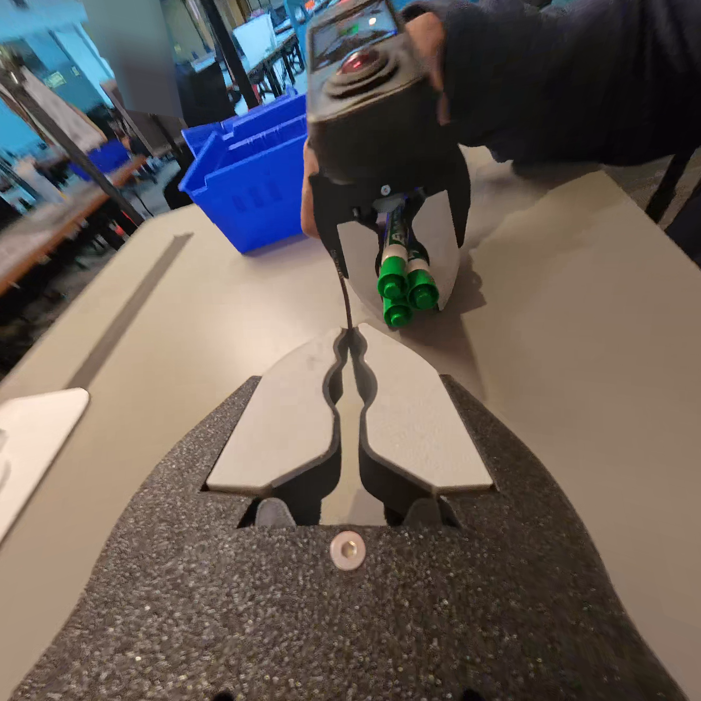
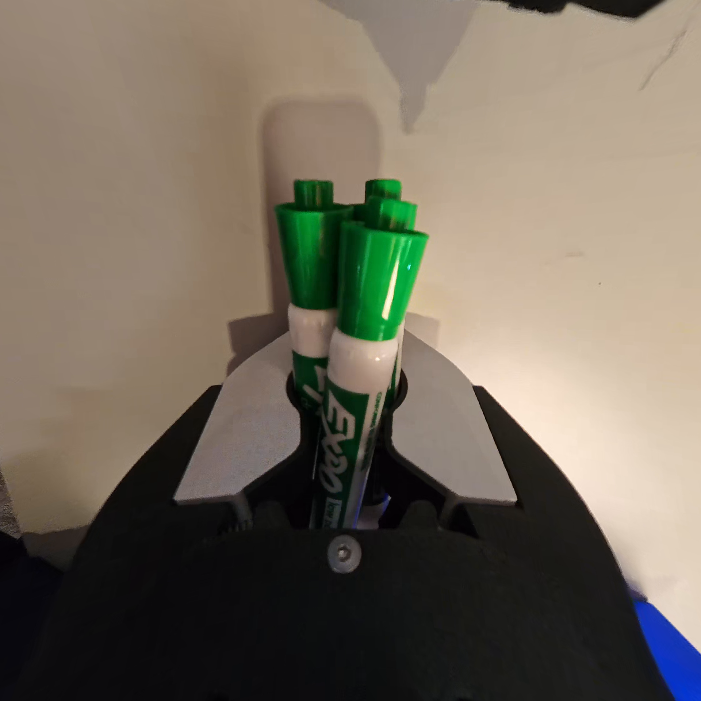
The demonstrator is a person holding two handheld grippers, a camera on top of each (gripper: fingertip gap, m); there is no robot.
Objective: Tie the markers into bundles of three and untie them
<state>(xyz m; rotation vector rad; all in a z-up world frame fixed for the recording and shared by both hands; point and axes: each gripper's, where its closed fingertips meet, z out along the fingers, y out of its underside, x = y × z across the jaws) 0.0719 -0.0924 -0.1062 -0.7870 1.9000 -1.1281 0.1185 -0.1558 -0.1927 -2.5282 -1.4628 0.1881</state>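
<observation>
Clamping three green markers (image 2: 352, 303), the right tool (image 1: 398, 265) waited while the left tool (image 1: 351, 333), clenched on a dark band (image 1: 343, 296), pulled; tying looked unfinished.

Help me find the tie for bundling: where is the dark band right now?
In the left wrist view, the dark band stretches from the left hand-held gripper, pinched at its fingertips, toward the right hand-held gripper clamping the green markers.
</observation>
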